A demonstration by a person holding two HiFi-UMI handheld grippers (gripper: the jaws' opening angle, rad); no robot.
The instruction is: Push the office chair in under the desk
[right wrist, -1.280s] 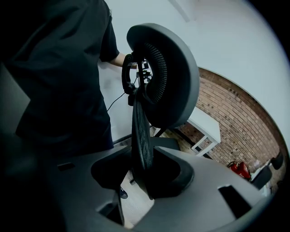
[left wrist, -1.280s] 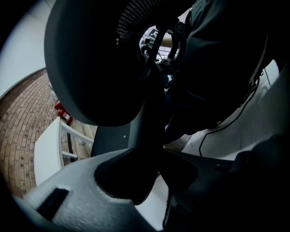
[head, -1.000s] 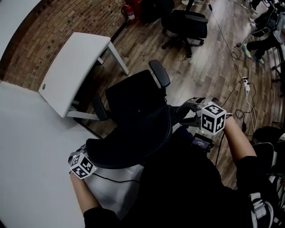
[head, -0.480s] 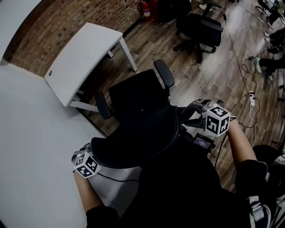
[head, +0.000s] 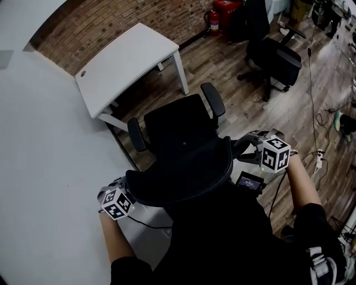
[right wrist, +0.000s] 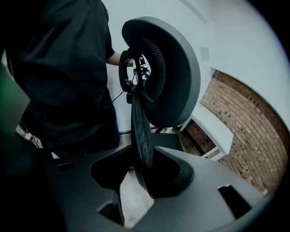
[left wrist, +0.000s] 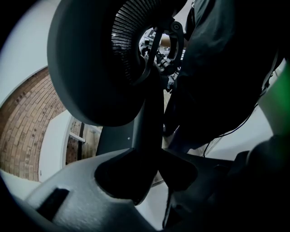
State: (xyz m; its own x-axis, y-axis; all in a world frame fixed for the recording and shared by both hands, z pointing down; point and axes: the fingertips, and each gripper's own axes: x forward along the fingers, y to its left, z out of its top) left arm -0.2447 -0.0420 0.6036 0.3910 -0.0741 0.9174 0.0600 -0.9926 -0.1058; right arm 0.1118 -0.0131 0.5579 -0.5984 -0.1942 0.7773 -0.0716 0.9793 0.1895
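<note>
The black office chair (head: 181, 125) stands on the wooden floor (head: 250, 106) just in front of the white desk (head: 128, 61), its seat facing the desk but not under it. The left armrest (head: 135, 134) lies near the desk's lower frame. The person stands behind the chair and holds its backrest (head: 183, 175) from both sides. The left gripper (left wrist: 145, 176) is clamped on the backrest's left edge, and the dark rim runs up between its jaws towards the headrest (left wrist: 90, 68). The right gripper (right wrist: 145, 174) is likewise closed on the right edge, with the mesh rim pinched between its jaws. A brick wall (head: 139, 14) rises behind the desk, with a red fire extinguisher (head: 213, 21) at its foot. A second chair (head: 275, 55) stands well apart at the upper right.
</note>
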